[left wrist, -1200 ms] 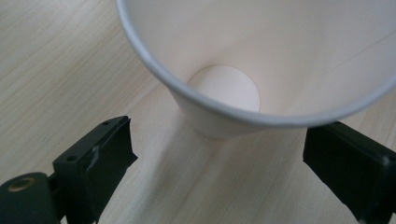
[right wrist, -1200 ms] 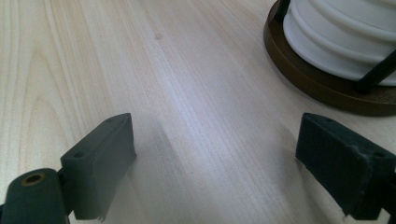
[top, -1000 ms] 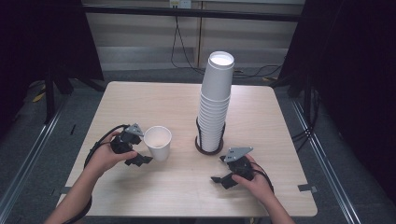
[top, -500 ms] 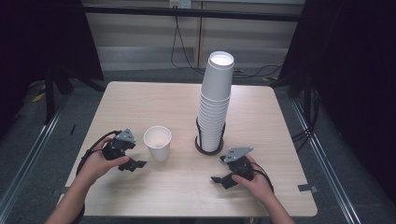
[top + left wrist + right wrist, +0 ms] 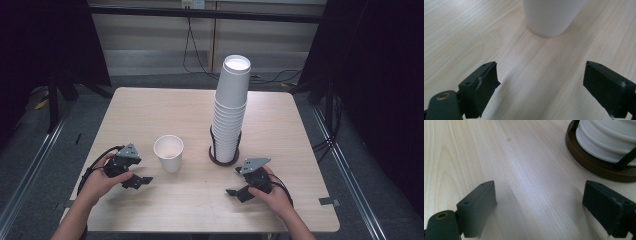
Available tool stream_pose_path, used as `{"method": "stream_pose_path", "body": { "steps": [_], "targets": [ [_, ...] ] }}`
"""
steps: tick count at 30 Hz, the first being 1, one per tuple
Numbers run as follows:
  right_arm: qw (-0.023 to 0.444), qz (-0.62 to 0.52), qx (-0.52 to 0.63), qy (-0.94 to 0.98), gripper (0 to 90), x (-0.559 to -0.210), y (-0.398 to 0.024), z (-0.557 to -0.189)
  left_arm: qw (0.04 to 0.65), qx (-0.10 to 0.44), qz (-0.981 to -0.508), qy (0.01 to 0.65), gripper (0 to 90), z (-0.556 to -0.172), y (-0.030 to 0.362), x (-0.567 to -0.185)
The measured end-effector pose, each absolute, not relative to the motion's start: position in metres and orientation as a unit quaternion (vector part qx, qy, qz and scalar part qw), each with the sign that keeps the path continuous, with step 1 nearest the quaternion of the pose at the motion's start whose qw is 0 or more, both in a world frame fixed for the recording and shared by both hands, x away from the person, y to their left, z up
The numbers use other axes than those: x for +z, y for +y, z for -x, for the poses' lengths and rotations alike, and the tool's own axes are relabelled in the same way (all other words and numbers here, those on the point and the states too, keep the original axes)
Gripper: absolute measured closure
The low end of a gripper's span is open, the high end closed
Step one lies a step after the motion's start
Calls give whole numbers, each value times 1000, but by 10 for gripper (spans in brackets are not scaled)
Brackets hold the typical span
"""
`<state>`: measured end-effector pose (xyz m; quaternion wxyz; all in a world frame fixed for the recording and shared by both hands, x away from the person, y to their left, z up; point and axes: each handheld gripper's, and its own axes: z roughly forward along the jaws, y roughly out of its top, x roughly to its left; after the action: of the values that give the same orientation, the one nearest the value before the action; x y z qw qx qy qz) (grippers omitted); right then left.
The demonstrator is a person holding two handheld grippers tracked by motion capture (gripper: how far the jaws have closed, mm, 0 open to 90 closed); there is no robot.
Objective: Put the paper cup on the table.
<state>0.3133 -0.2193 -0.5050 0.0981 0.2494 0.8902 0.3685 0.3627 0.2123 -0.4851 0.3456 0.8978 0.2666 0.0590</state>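
White cup (image 5: 169, 152), white stack (image 5: 230, 110), brown base (image 5: 223, 160), pale wood-grain table (image 5: 150, 110).

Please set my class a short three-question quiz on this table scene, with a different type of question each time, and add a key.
1. True or false: the single cup stands upright on the table, apart from the stack of cups.
2. What does the stack of cups stand in? A: a round brown holder. B: a blue bowl. C: a cardboard box.
3. In a word, what is between the jaws of the right gripper?

Key:
1. True.
2. A.
3. Nothing. The jaws are open over bare table.
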Motion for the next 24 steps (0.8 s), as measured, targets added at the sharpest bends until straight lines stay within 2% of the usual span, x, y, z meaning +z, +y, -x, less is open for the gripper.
{"method": "stream_pose_path", "body": {
  "steps": [24],
  "targets": [
    [98,-250,369,890,110,-505,-219,-313,360,63,-886,284,133,-343,234,-504]
  ]
}}
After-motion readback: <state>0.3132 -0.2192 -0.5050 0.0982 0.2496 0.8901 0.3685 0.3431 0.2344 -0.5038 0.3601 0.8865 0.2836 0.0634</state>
